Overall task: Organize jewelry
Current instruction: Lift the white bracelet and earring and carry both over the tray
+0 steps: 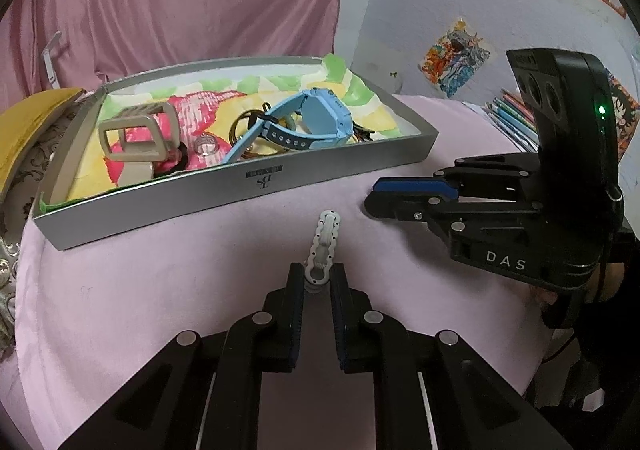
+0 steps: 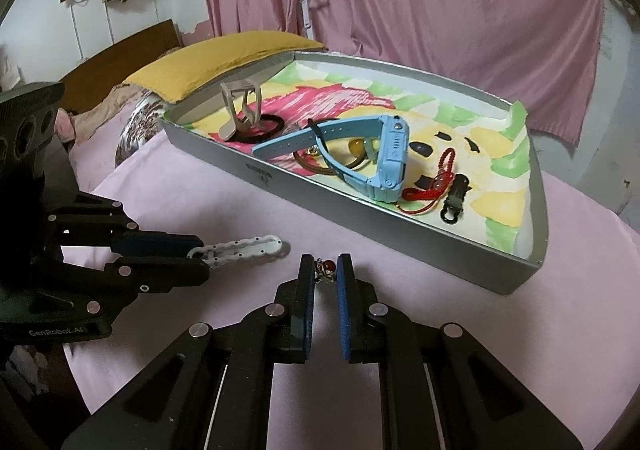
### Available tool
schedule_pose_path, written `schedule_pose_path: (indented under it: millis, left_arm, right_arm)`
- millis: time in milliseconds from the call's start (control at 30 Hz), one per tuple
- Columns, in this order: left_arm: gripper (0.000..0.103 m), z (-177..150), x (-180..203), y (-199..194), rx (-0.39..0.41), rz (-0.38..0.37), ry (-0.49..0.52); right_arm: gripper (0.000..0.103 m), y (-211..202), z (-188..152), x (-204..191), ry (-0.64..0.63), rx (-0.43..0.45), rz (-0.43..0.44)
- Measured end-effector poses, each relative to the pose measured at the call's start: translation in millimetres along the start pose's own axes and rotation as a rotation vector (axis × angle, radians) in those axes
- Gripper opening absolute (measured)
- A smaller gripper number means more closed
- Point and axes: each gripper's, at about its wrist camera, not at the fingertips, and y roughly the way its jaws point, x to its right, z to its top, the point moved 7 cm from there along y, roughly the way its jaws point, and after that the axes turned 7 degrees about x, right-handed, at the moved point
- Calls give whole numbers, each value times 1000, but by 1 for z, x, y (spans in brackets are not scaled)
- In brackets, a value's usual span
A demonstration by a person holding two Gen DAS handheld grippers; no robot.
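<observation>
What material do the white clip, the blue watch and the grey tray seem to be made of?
White clip: seemingly matte plastic, with moulded scalloped edges and small dark dots.
Blue watch: smooth plastic case, with a probably rubbery strap that bends in a curve and has punched holes.
Grey tray: probably coated cardboard, with thin flat walls and a printed logo.

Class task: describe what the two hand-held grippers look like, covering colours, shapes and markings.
Both are black plastic linkages with silver round pivot pins and blue ribbed pads. The right hand-held gripper carries white "DAS" lettering and a green light; the left hand-held gripper reads "GenRobot.AI".
</observation>
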Motion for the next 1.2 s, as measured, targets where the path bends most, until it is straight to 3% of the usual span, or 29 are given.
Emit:
schedule_pose_path:
  millis: [400,700,1200]
  left_arm:
    - [12,35,-19,-30,234,62,-120]
    - [12,71,-35,-36,392,161,-162]
    - [12,119,-51,-23,536,269,-138]
  right_arm:
    - [9,-31,25,8,99,199,-32]
    - [9,-45,54,15,136,367,-76]
    - [9,-44,106,44,108,538,-227]
